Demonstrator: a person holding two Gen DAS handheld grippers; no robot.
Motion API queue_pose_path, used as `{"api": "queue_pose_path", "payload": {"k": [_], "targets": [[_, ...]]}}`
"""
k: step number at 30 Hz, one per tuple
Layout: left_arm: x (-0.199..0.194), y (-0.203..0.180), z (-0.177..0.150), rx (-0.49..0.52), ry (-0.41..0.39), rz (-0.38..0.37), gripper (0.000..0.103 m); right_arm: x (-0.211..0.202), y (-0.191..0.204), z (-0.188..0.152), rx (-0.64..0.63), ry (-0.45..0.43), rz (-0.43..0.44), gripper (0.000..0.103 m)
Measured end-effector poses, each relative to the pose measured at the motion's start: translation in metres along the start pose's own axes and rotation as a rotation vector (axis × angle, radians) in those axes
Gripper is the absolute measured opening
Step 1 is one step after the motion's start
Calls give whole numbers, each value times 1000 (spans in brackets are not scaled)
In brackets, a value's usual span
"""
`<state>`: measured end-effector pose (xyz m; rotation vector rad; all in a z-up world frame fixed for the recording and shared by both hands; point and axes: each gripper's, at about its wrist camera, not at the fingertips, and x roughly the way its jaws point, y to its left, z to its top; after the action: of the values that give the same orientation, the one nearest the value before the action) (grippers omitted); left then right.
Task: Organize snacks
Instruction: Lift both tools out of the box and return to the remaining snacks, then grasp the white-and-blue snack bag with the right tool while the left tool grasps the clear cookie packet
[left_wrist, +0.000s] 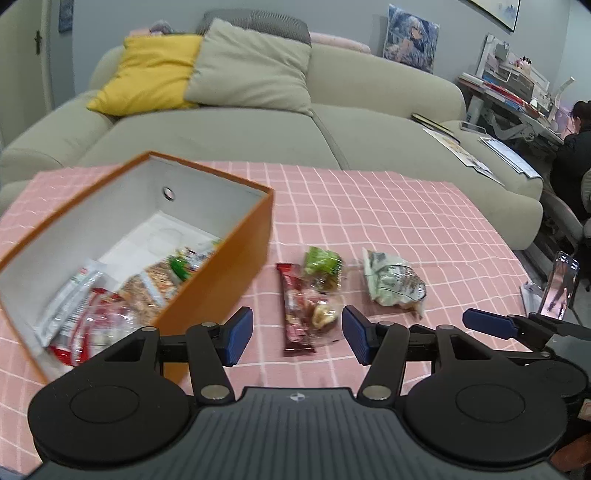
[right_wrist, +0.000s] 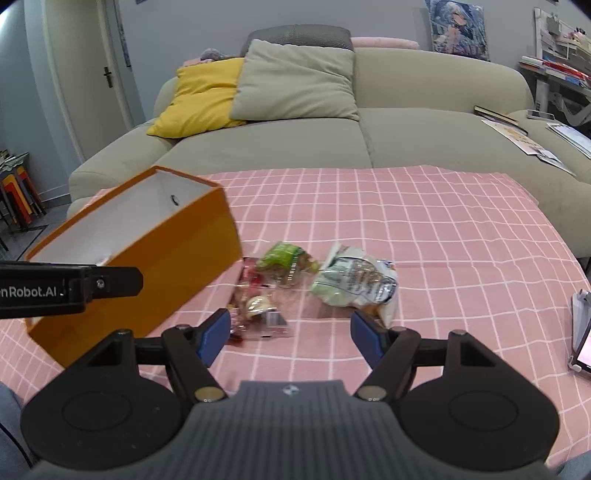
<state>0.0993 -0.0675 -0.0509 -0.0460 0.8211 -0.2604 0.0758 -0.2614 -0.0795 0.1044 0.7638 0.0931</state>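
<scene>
Step in hand: I judge I'm mid-way through the sorting; several packets already lie in the orange box (left_wrist: 207, 291) and three snacks wait on the pink checked tablecloth (left_wrist: 406, 206).
Orange box: left of the scene, open top, white inside, snack wrappers heaped at its near end. From the right wrist view its right wall almost touches the nearest loose snack.
Left gripper (left_wrist: 297, 336): I have it low and near, pointing forward over the cloth, just right of the box. Blue pads spread wide, nothing between them. It frames the red snack bar.
Red snack bar (left_wrist: 295, 310): lying lengthwise, just right of the box, touching the clear packet beside it.
Clear packet with green top (left_wrist: 323, 280): right of the bar, crumpled, pale pieces visible inside.
White and green foil bag (left_wrist: 393, 282): furthest right of the three, a little apart from the clear packet.
Right gripper (right_wrist: 290, 334): held low and near, level with the left one, fingers released and empty, aimed between the clear packet and the foil bag.
Phone on stand (left_wrist: 561, 286): far right edge of the table, well apart from the snacks.
Next move, as I see it: lower the left gripper over the red bar, close across its narrow width, lift and carry it left into the box.
</scene>
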Motion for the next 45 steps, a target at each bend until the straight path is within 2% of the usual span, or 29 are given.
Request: {"api": "queue_pose_path", "payload": {"k": [6,9,18,21,27,33,35,38,42,45], "targets": [[26,-14,8,-27,43,-12,66,21,-22,6,1,19,-32,70],[43,-19,12,-44,76,-13,66,34,-32,13,16,22,-46,76],[104,-16,10,-129,218,6,66,77,-62,29,72,64,-93,78],[118,-21,9,-108,235,17,66,86,-72,34,129,72,-64,83],[137,-40,8,21,253,40,66,105,-79,41,176,104,-36,84],[151,-45,12,31,276,63,66,126,-77,41,227,166,6,86],[155,-44,13,28,288,68,62,130,-77,40,239,177,16,85],[159,-44,14,29,289,75,58,133,-76,38,237,190,19,77],[164,-44,13,30,301,82,53,133,-78,35,237,189,28,73],[166,-50,13,81,295,101,49,131,-79,33,239,190,23,67]]}}
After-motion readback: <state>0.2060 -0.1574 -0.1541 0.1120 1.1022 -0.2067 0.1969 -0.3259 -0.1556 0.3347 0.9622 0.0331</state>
